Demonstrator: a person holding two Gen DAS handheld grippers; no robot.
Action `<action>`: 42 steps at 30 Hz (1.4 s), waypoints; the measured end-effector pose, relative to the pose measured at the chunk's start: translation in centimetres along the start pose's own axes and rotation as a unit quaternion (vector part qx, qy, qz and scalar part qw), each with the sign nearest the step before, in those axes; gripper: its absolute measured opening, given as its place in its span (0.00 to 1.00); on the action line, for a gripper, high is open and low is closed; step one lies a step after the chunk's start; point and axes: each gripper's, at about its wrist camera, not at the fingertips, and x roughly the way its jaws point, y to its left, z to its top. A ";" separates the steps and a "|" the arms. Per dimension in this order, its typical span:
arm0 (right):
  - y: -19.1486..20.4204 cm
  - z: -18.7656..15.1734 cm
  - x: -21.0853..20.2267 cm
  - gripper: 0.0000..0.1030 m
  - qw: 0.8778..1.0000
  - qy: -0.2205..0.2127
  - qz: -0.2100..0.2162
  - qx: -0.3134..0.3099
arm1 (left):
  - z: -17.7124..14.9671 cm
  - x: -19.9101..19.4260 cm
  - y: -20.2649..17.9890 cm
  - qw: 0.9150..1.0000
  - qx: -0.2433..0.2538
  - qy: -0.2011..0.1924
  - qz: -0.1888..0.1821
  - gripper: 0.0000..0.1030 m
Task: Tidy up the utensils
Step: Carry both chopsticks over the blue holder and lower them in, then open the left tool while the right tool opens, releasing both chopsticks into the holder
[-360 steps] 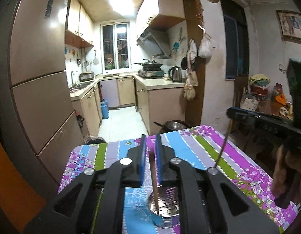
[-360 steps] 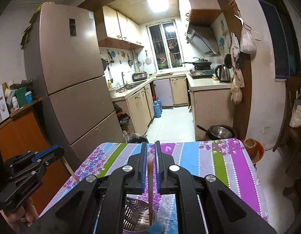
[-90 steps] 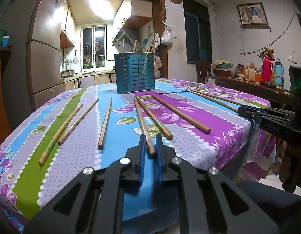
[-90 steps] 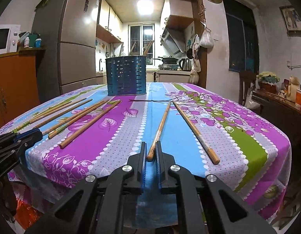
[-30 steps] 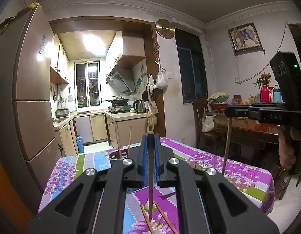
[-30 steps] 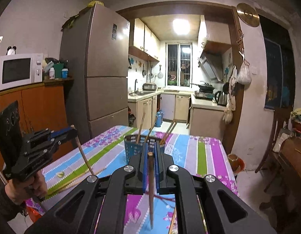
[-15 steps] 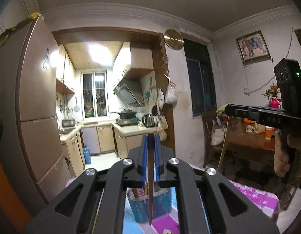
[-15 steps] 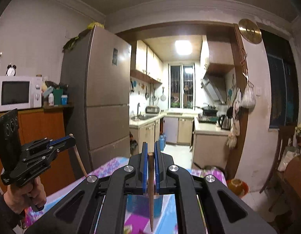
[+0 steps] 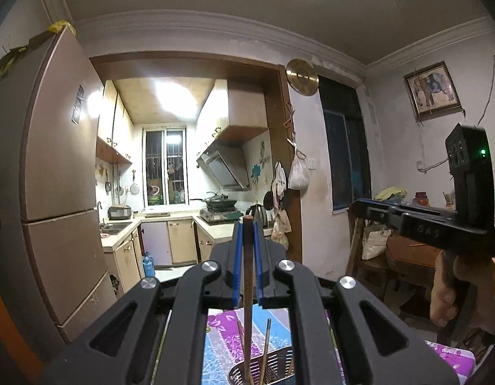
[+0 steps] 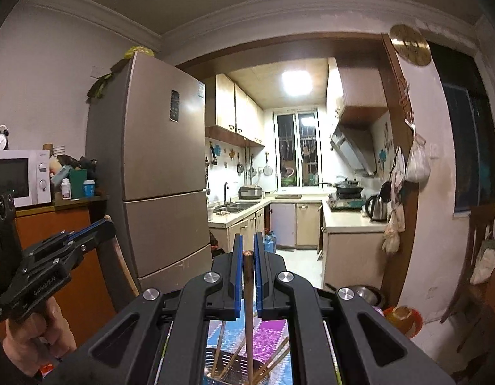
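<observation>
My left gripper (image 9: 247,229) is shut on a brown wooden chopstick (image 9: 247,288) that hangs straight down over the perforated utensil holder (image 9: 273,365), which holds several chopsticks. My right gripper (image 10: 247,250) is shut on another wooden chopstick (image 10: 248,314), also hanging upright above the same holder (image 10: 234,372). Each gripper shows in the other's view: the right one (image 9: 356,207) at the right edge with its chopstick (image 9: 350,250), the left one (image 10: 108,223) at the left edge with its chopstick (image 10: 124,266). Whether either tip is inside the holder I cannot tell.
The flowered tablecloth (image 9: 222,330) lies below the holder. A tall fridge (image 10: 161,173) stands to the left, and the kitchen counter (image 10: 350,221) with a kettle (image 10: 375,207) lies beyond. A wooden table (image 9: 407,256) and a chair stand at the right.
Both grippers have risen and moved forward with their chopsticks. The table has dropped out of most of the view, and the holder now sits directly beneath the jaws.
</observation>
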 end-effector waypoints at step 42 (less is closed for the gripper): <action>-1.9 -6.2 2.5 0.25 0.999 0.031 -0.004 0.021 | -6.5 1.0 1.4 0.998 0.004 0.061 0.010 0.44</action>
